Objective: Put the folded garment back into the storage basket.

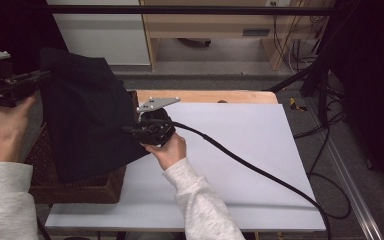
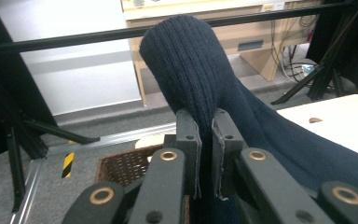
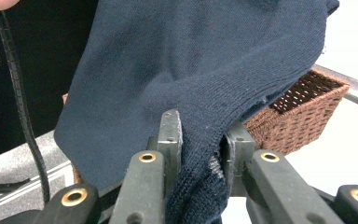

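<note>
**Sweater up out of the basket, spreading not yet done**

I had the dark navy ribbed knit sweater (image 1: 87, 115) clamped in both claws, and it hung in the air between them, draped over the brown woven wicker basket (image 1: 80, 187) at the left end of the bench (image 1: 240, 165). My left claw (image 2: 204, 140) was pinched hard on a fold of the knit, jaws nearly together with cloth bulging up above them. I held it high and out to the left, off the edge of the bench. My right claw (image 3: 200, 140) was likewise closed on an edge of the fabric, lower down and just beside the basket's right rim, over the white sheet.

As I judged it, the pick-up was done: the garment was lifted, though whether its lower hem had cleared the basket I could not tell, since the cloth hid the inside. Left to do, by my reckoning: carry it right, over the bare white surface, and lay it down flat. Nothing had touched that surface yet.
</note>
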`<state>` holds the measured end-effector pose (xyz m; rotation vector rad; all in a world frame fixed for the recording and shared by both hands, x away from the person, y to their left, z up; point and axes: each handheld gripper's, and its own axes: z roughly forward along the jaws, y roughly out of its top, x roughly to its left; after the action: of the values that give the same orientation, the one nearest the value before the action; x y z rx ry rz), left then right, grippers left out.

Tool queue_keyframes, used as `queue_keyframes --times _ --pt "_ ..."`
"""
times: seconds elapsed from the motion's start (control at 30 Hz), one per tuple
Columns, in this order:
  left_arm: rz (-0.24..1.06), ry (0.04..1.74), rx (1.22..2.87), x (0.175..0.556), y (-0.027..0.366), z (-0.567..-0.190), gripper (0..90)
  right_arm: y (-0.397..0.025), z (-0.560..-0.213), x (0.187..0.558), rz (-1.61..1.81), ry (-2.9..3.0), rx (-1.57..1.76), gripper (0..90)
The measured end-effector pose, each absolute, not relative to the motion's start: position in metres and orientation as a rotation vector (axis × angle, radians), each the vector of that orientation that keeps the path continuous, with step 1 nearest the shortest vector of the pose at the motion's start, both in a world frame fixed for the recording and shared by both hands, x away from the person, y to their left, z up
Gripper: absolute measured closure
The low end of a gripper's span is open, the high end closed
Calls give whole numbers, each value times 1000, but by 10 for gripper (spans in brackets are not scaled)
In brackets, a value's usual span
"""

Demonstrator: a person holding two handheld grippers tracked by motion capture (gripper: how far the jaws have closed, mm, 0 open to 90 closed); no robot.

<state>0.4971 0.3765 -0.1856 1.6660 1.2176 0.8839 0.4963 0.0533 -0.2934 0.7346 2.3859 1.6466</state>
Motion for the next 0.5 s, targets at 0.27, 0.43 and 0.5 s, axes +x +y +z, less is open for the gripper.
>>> queue_keyframes --times 0.27,0.43,0.5 --pt "895 1238 1669 500 389 -192 834 73 -297 497 1614 2397 715 736" --pt "903 1257 1664 501 397 -195 834 83 -299 498 1629 2400 720 736" --pt "905 1263 1670 503 400 -196 834 87 -301 498 1623 2406 718 736"
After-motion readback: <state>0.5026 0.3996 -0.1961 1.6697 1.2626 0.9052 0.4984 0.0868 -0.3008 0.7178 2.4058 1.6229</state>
